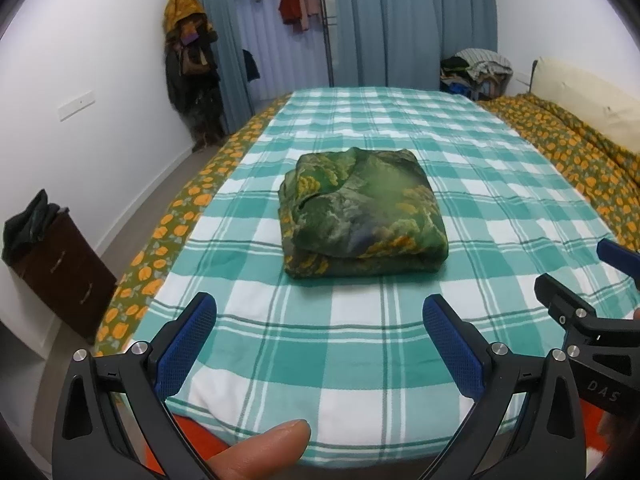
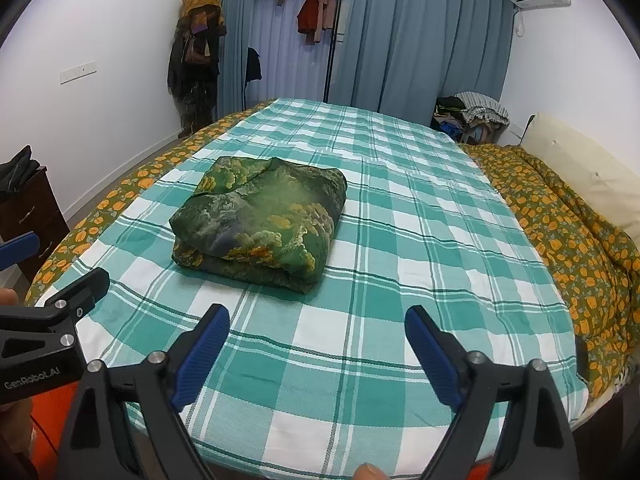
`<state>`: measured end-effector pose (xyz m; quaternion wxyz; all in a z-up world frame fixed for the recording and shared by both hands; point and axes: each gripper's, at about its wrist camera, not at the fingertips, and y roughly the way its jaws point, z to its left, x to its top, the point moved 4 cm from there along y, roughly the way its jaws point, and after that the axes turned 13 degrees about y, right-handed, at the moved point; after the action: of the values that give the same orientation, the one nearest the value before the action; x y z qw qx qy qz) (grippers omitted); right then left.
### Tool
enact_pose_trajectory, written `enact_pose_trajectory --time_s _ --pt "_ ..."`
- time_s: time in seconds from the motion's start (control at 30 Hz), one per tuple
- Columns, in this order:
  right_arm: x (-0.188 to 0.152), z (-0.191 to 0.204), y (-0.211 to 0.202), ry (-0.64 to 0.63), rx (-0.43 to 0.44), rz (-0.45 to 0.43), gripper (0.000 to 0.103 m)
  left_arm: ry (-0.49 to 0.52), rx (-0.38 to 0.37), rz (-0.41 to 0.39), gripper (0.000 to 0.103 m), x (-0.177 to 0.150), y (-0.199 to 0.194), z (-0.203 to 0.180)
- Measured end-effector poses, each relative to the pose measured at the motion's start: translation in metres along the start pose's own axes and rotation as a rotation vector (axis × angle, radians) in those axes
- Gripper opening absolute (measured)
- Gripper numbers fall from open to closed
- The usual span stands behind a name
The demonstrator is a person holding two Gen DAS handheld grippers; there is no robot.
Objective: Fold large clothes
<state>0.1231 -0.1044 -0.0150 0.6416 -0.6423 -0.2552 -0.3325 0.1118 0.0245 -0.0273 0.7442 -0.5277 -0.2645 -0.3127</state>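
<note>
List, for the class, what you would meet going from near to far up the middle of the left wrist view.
Left tongs, open → bare checked bedspread → folded green printed garment → more bedspread → blue curtains and the hanging clothes between them.
</note>
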Motion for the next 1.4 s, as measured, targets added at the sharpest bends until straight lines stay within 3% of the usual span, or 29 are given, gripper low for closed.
enact_pose_trajectory --time_s 1.4 --pt "-0.005 -0.008 0.013 0.008 -0.018 0.024 0.091 -0.027 -0.038 0.034 0.103 -0.004 0.010 -0.004"
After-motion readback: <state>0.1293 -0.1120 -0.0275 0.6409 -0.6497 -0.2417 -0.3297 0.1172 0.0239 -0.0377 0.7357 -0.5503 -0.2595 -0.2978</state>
